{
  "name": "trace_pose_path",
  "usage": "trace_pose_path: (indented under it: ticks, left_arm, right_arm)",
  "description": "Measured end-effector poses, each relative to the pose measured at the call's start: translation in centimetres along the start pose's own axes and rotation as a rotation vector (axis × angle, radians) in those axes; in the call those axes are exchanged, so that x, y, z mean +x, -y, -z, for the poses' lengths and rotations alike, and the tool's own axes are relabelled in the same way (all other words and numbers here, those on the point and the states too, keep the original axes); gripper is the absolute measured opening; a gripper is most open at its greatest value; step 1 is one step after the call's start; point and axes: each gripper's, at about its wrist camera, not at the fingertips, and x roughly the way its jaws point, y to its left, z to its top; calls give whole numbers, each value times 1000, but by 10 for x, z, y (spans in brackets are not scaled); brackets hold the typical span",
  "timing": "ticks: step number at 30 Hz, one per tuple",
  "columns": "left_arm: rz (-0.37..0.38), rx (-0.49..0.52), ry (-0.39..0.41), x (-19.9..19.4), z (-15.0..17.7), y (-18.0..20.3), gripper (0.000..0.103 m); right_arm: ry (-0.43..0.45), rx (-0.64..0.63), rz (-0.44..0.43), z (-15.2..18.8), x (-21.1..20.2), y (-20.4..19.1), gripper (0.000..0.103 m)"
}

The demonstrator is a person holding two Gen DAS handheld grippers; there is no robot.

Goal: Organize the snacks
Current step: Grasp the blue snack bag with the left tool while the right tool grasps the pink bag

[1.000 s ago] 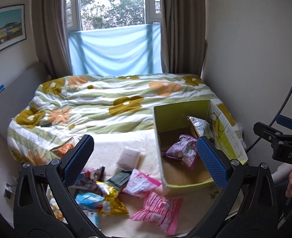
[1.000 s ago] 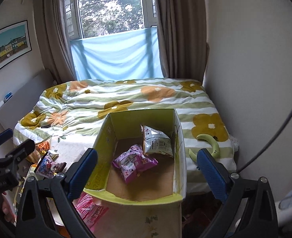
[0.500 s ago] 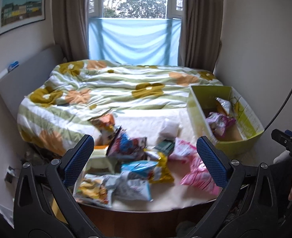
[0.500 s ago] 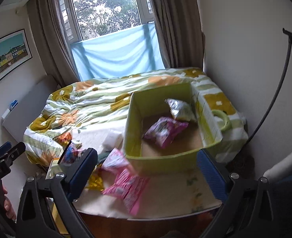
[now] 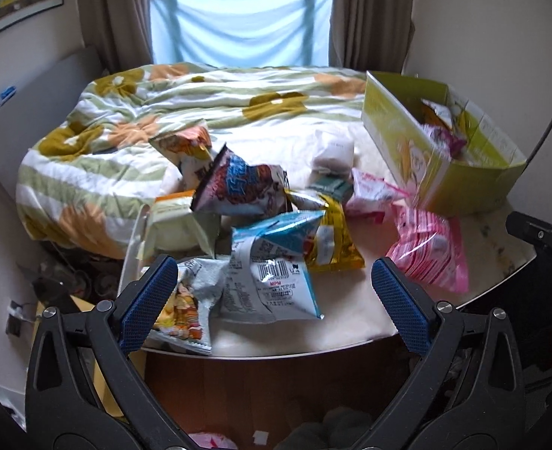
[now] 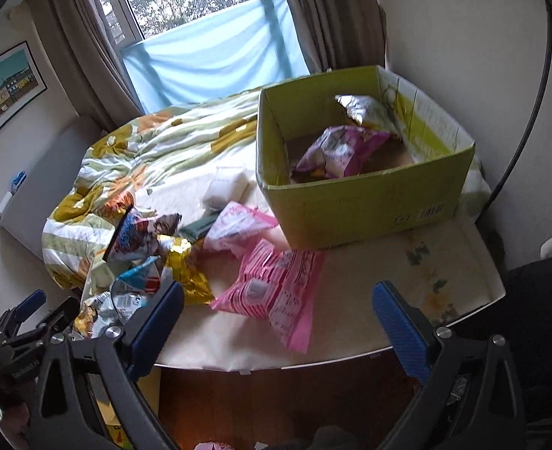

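Observation:
A pile of snack bags lies on a round table: a blue and white bag (image 5: 272,273), a gold bag (image 5: 332,240), a pink striped bag (image 5: 429,251) (image 6: 276,288) and a dark red-blue bag (image 5: 238,187). A yellow-green cardboard box (image 5: 437,172) (image 6: 365,202) stands at the table's right and holds a purple bag (image 6: 335,150) and a silver bag (image 6: 365,108). My left gripper (image 5: 276,300) is open and empty above the near edge, in front of the pile. My right gripper (image 6: 279,318) is open and empty, near the pink striped bag.
The table edge (image 6: 350,360) runs just ahead of both grippers, with dark floor below. A bed with a flowered quilt (image 5: 186,108) lies behind the table. A white pack (image 5: 332,150) and a dark green pack (image 5: 332,187) lie beside the box.
Both grippers have pulled back and up from the box to the table's near edge. The left view has swung left onto the snack pile. Both stay open.

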Motion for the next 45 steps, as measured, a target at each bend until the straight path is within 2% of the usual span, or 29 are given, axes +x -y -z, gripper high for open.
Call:
trace_pose_path:
  ticks: [10,16,18,21,23,28,32,42,45]
  left_arm:
    - [-63,79,-69,75,13,12,102]
    - [-82,107,-102,99,15,11,101]
    - [-76,107,-114,104,15,11,98]
    - [-92,121,-138,113,16,13,87]
    - [-103,129,-149,116,17,13,80]
    - [-99,119,-168,116,16,8,73]
    - [-69,90,-188,115,15,4,59]
    - [-18,4,-209,107,13,-7,57]
    - [-20,6,-203,104,12,-6,57]
  right_arm:
    - [-101,38,-28,10,67,0,100]
    - [-131,80,-50,11,93,2,100]
    - [-144,101,-53,11,101,4,100]
    - [-167,137,-68,11,112,8,100]
    - [-177,155,-78,10,117,11,100]
    - [-188,160,-88,7,125,13,100]
    - [-196,161,-87,5,132,12,100]
    - [-225,159,-88,6,144,12,100]
    - [-241,151,-87,7,150,8,98]
